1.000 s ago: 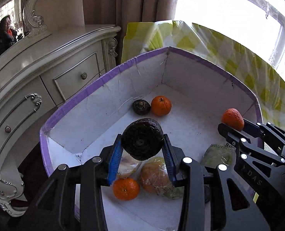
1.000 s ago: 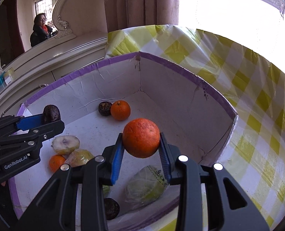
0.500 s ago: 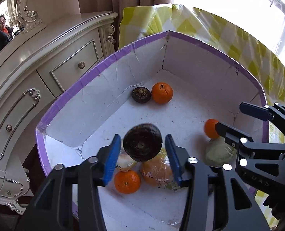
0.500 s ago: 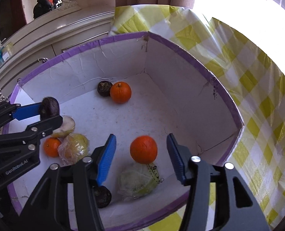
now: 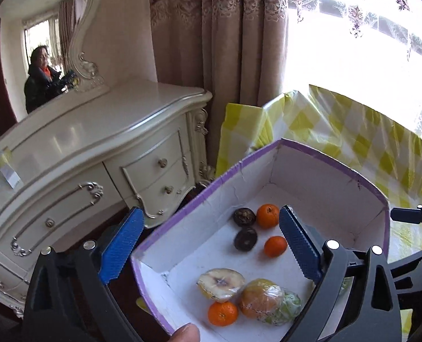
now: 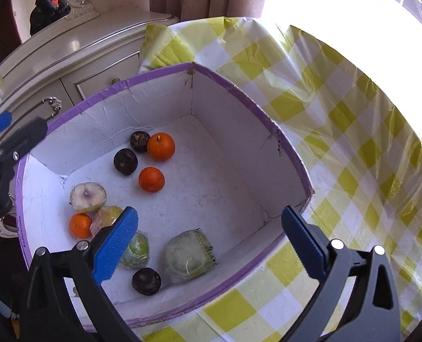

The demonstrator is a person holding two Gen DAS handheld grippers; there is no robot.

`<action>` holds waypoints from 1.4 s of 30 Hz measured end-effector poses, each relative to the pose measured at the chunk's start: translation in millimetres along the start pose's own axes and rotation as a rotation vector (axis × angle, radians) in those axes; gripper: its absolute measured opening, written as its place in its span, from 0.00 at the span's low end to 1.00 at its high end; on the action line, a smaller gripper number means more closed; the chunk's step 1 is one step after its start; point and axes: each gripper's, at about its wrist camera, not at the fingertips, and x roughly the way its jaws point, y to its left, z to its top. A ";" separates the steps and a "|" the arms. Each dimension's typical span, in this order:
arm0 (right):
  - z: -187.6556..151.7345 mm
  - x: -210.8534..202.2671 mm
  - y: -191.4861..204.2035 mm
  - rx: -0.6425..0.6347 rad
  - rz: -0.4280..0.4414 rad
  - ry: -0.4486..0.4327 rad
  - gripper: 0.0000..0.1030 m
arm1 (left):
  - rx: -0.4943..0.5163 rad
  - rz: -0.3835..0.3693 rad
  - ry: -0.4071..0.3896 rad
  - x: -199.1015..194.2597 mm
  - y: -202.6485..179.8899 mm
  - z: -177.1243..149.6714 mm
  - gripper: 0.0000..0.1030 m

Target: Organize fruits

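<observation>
Holding both claws above the box, I have nothing pinched in either. My left claw [image 5: 208, 245] is opening, its blue pads spread to either side of the box's near-left wall with only air between them; my right claw [image 6: 208, 245] is opening too, wide over the near-right corner, and equally empty.

Nearest me in the box [image 6: 165, 71], by the near wall, lie a dark round fruit [image 6: 146, 281], a pale green wrapped fruit [image 6: 188, 256] and a smaller green wrapped one [image 6: 136, 249] partly hidden by my right pad. Along the left wall sit a small orange [image 6: 80, 225], a yellowish wrapped fruit [image 6: 106, 216] touching it, and a cut pale fruit [image 6: 87, 197] face up.

Farther in, toward the middle of the floor, a dark fruit [image 6: 125, 161] and an orange [image 6: 151, 179] rest near each other but apart. I judge these to be loose where they landed, which suits spread, empty claws. Beyond them, close to the far wall, another dark fruit [image 6: 139, 141] touches a larger orange [image 6: 161, 146].

The box stands on the worktop [image 6: 339, 119] with its yellow checked cover, at the left edge beside a cream dresser [image 5: 97, 154]. Everything visible is already inside; I see no fruit left outside on the cover.
</observation>
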 end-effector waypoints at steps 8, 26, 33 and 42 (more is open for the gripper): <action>-4.4 -8.8 6.7 0.007 0.042 0.006 0.98 | -0.047 -0.069 0.157 17.3 5.9 -0.3 0.96; -15.7 17.3 2.1 0.039 0.042 0.059 0.98 | 0.011 -0.229 0.531 90.8 -23.0 -39.4 0.96; -18.1 19.6 6.0 0.014 0.017 0.055 0.98 | 0.038 -0.238 0.563 95.4 -25.4 -35.8 0.95; -20.6 19.4 5.2 0.011 0.022 0.044 0.98 | 0.009 -0.243 0.558 103.4 -17.1 -33.1 0.95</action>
